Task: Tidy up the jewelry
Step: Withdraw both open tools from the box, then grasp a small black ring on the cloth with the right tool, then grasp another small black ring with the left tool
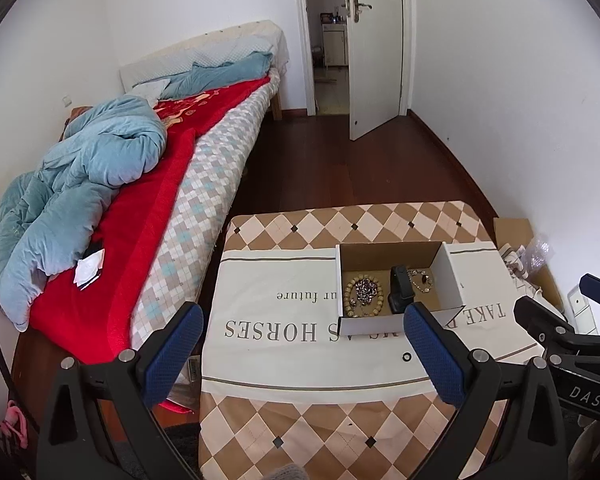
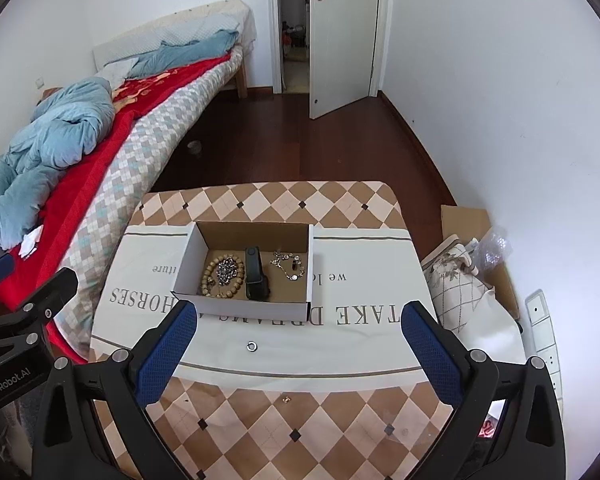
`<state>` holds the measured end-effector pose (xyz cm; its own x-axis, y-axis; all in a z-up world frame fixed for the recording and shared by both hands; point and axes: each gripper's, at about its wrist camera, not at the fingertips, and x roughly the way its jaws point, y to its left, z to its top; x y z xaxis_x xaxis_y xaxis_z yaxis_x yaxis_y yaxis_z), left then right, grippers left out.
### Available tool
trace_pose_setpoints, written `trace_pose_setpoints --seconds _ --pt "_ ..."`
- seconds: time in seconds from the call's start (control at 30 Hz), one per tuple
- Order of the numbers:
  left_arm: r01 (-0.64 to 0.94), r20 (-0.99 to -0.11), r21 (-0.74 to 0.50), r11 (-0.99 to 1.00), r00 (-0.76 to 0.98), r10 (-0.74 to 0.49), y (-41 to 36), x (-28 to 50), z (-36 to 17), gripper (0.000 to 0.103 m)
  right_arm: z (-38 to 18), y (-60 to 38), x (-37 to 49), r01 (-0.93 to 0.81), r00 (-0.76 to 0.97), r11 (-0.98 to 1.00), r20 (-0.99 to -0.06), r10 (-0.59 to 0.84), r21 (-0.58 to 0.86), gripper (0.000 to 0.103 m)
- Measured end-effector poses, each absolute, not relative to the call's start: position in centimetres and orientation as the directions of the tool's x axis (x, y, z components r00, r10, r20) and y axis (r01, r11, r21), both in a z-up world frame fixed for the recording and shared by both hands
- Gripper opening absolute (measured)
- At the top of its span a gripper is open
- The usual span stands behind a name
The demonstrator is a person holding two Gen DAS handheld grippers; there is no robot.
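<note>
An open cardboard box [image 2: 188, 256] [image 1: 450, 276] stands on the table's white cloth [image 2: 364, 280]. In it lie a wooden bead bracelet [image 2: 210, 274] [image 1: 350, 286] around a metal bead chain [image 2: 227, 269] [image 1: 364, 290], a black watch [image 2: 256, 272] [image 1: 399, 290] and a thin silver chain [image 2: 290, 266] [image 1: 422, 280]. A small ring [image 2: 252, 346] [image 1: 407, 356] lies on the cloth in front of the box. A tiny gold piece [image 2: 286, 399] lies nearer, on the checkered cover. My left gripper [image 1: 302, 350] and my right gripper [image 2: 300, 340] are open and empty, held above the table's near side.
The table has a brown checkered cover [image 2: 300, 200]. A bed [image 1: 148, 184] with red blanket and blue quilt runs along the left. Cardboard, a patterned cushion [image 2: 456, 284] and a plastic bag lie on the floor at right. A door [image 1: 374, 48] stands open at the back.
</note>
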<state>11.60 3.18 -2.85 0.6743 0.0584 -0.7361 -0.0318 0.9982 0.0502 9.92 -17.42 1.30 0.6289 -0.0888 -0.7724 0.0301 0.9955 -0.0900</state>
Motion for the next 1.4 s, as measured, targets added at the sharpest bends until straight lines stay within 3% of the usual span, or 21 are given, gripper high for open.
trace_pose_setpoints --seconds 0.3,0.5,0.53,0.63,0.77,1.03,1.1,1.17,1.4 --pt "-0.085 -0.724 0.107 0.991 0.676 0.136 2.7 10.2 -3.7 0.103 1.7 -18.1 8.1 0.028 0.644 0.999 -0.764 -0.046 -0.036 0.103" --pt "-0.129 -0.769 0.137 0.982 0.611 0.187 2.9 11.1 -8.3 0.103 -3.7 -21.1 7.7 0.095 0.577 0.995 -0.814 -0.065 -0.012 0.103" --pt "-0.133 -0.776 0.147 0.980 0.599 0.198 2.9 11.2 -9.1 0.103 -5.0 -21.6 7.8 0.100 0.555 0.995 -0.830 -0.065 -0.011 0.098" --pt "-0.134 -0.799 0.200 0.971 0.551 0.240 2.6 12.0 -12.1 0.103 -9.8 -22.6 8.4 0.101 0.468 0.995 -0.882 -0.043 0.005 0.067" --pt "-0.117 -0.825 0.263 0.958 0.487 0.286 2.1 12.8 -15.5 0.103 -15.6 -22.6 9.0 0.081 0.389 0.995 -0.921 0.019 0.055 0.060" --pt "-0.086 -0.864 0.275 0.958 0.414 0.285 2.4 13.7 -19.3 0.103 -20.5 -19.7 8.9 0.006 0.360 1.000 -0.933 -0.002 0.001 0.048" --pt "-0.077 -0.870 0.270 0.960 0.409 0.277 2.3 13.8 -19.6 0.103 -20.7 -18.8 8.7 -0.028 0.376 0.999 -0.926 -0.031 -0.045 0.038" --pt "-0.068 -0.873 0.265 0.962 0.407 0.269 2.1 13.9 -19.8 0.103 -20.7 -18.2 8.6 -0.048 0.386 0.995 -0.921 -0.058 -0.083 0.009" --pt "0.020 -0.906 0.167 0.986 0.399 0.145 -0.5 14.9 -20.1 0.102 -19.5 -21.0 8.4 0.036 0.410 0.999 -0.912 -0.024 -0.010 0.009"
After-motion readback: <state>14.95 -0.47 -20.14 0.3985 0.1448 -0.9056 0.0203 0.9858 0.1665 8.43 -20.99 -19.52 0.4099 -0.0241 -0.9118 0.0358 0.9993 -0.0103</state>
